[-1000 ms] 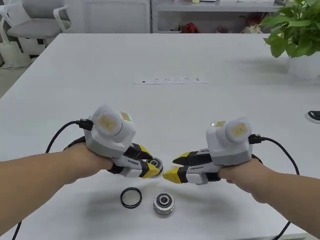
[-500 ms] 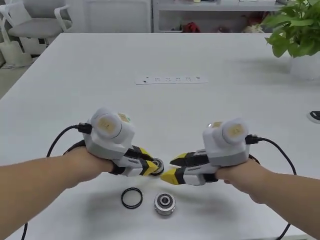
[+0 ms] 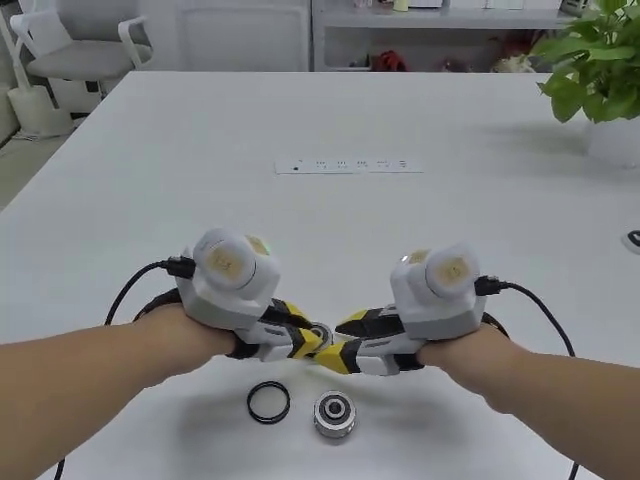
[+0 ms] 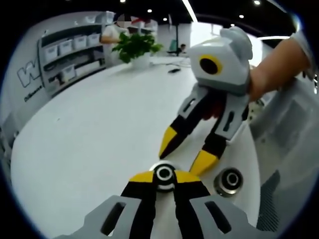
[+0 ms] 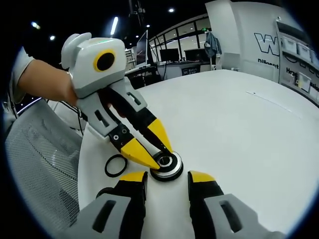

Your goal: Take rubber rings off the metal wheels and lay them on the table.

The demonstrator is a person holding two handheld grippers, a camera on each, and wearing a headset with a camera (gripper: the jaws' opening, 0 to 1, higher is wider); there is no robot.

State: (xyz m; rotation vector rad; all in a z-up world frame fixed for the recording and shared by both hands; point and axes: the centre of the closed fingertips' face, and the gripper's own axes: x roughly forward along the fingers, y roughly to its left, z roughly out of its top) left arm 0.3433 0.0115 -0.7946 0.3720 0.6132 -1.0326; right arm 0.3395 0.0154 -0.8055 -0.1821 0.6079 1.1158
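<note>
Moved: right gripper (image 3: 336, 338) brought in toward left gripper (image 3: 305, 336) since a second ago. Clear gap between the two sets of tips then, tips now almost meeting at the held wheel (image 3: 318, 332). Ring and second wheel lying where they were.
Left gripper: jaws clamped on the held wheel, one yellow tip on either side of it, plain in the left gripper view.
Right gripper: jaws spread, gripping nothing. Yellow tips flanking the held wheel and very close to it. Touching or not, cannot tell.
Held wheel: pinched above the table between the two hands, flat face turned toward the right gripper. Dark band near the rim in the right gripper view. Rubber ring or shadow, cannot tell.
Ring (image 3: 268, 402): black, loose, lying flat on the table near its front edge, in front of the left gripper. Just beside the second wheel, apart from it.
Second wheel (image 3: 334, 413): flat on the table, bore upward, in front of the meeting tips, to the right of the ring.
Table (image 3: 300, 110): white and broad.
Power strip (image 3: 350, 166): white, flat on the table, well beyond the grippers.
Plant (image 3: 598, 55): green, in a white pot at the far right of the table.
Chair (image 3: 80, 50): pale, past the far left corner.
Cables (image 3: 135, 285): black, one from the back of each gripper, trailing toward the front edge.
</note>
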